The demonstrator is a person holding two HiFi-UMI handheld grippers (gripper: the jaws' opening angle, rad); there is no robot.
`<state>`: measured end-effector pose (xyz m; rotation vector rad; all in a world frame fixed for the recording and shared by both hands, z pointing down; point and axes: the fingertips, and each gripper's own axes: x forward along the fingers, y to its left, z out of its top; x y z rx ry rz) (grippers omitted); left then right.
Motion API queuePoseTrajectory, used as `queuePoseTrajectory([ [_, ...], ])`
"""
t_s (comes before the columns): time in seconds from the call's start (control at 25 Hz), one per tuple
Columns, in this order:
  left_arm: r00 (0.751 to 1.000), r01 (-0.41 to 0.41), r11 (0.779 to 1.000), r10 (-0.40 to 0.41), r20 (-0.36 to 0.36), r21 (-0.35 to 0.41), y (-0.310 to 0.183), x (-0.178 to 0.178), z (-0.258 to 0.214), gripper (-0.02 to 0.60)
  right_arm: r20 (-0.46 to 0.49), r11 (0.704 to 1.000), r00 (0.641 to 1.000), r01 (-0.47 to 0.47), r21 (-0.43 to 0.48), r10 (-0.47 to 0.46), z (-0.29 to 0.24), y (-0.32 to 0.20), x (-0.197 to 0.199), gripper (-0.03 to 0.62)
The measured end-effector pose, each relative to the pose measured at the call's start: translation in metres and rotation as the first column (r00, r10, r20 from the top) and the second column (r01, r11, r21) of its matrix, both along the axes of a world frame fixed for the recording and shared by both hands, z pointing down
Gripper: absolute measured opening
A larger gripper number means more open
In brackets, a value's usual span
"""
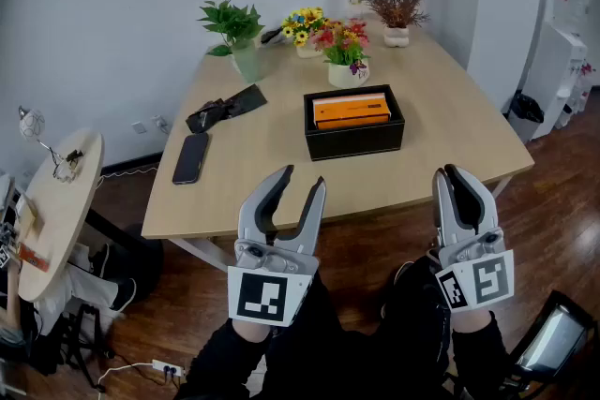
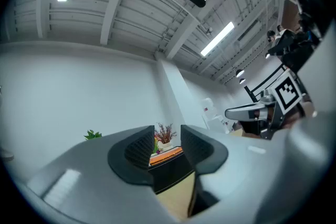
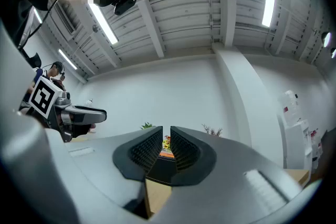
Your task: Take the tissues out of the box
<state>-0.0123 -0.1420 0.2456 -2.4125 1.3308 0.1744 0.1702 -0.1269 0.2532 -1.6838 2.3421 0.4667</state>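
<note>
A black open box [image 1: 354, 138] stands mid-table with an orange tissue pack [image 1: 352, 111] lying in it. Both grippers hover near the table's front edge, short of the box, pointing at it. My left gripper [image 1: 302, 177] has its jaws a little apart with nothing between them. My right gripper [image 1: 450, 171] is shut and empty. In the left gripper view the box [image 2: 170, 170] and orange pack [image 2: 167, 153] show far off between the jaws of the left gripper [image 2: 167, 145]. The right gripper view frames the box [image 3: 160, 166] beyond the right gripper [image 3: 166, 147].
A dark phone [image 1: 190, 157] and a black pouch [image 1: 225, 108] lie on the table's [image 1: 441, 122] left side. A green plant [image 1: 236, 31], flower pots [image 1: 345, 53] and a dried plant [image 1: 396, 9] stand behind the box. A round side table [image 1: 52, 211] is at left.
</note>
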Motion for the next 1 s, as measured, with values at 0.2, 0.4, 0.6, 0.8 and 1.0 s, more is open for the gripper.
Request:
queuePoseTrajectory([
  [0.2,0.998,-0.066,0.994,0.066,-0.007,-0.084,-0.028,0.008,0.002,0.140,-0.031,1.000,0.999,0.028,-0.001,-0.028,-0.007,-0.021,-0.008,0.055],
  [0.4,0.996,-0.081,0.987,0.086,0.038,-0.136,-0.061,0.014,0.010,0.147,-0.079,0.998,0.996,0.049,-0.027,-0.051,-0.007,-0.048,-0.019,0.066],
  [0.6,0.992,-0.080,0.981,0.096,0.084,-0.175,-0.094,0.015,0.018,0.181,-0.107,0.995,0.991,0.069,-0.075,-0.077,0.000,-0.076,-0.025,0.078],
  [0.8,0.987,-0.100,0.954,0.130,0.091,-0.284,-0.123,0.021,0.034,0.193,-0.120,0.985,0.988,0.080,-0.156,-0.099,0.011,-0.105,-0.026,0.098],
  [1.0,0.972,-0.133,0.885,0.205,0.116,-0.447,-0.160,0.030,0.048,0.215,-0.149,0.936,0.976,0.101,-0.336,-0.158,0.031,-0.148,-0.023,0.118],
])
